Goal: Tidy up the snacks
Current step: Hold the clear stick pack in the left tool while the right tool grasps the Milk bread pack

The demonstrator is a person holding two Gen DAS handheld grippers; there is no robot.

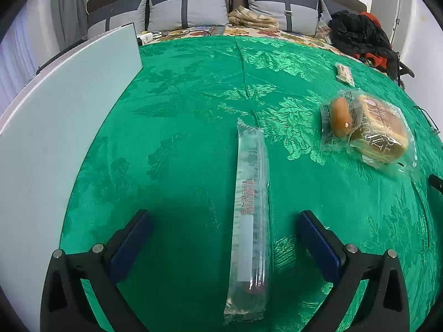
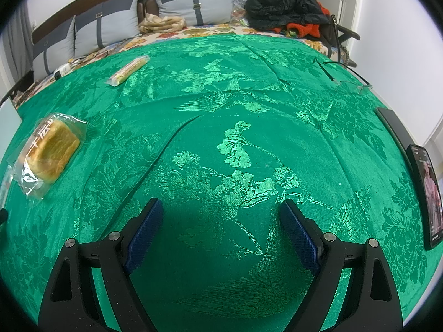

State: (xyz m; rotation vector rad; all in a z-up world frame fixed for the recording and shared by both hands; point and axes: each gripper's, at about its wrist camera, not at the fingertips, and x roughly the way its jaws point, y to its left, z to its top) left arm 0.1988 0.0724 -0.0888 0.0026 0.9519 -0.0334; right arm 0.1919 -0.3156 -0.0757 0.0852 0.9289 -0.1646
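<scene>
The jaws of the left gripper (image 1: 224, 238) are spread wide, and nothing is held between them. A long clear-wrapped stick (image 1: 250, 221) lies lengthwise on the green cloth (image 1: 180, 110) in the gap, nearer the right pad and touching neither. The jaws of the right gripper (image 2: 221, 229) are likewise wide and empty, with only bare cloth between them.

Further out to the left gripper's right, a bun pack (image 1: 339, 117) leans on or overlaps a bread pack (image 1: 382, 135); which lies on top cannot be judged through the glare. A small bar (image 1: 344, 73) lies beyond them, well apart. A white board (image 1: 69, 105) covers the bench to the left. In the right view a phone (image 2: 426, 193) rests at the cloth's right edge and glasses (image 2: 346, 80) lie further back.

The stick could be missed if the jaws are closed off-centre: it would be pushed sideways or rolled by the nearer pad. Slick film could slip from the pads. Loose cloth could be pinched with it if the jaws are lowered too far. The bread could be crushed by a hard squeeze.
</scene>
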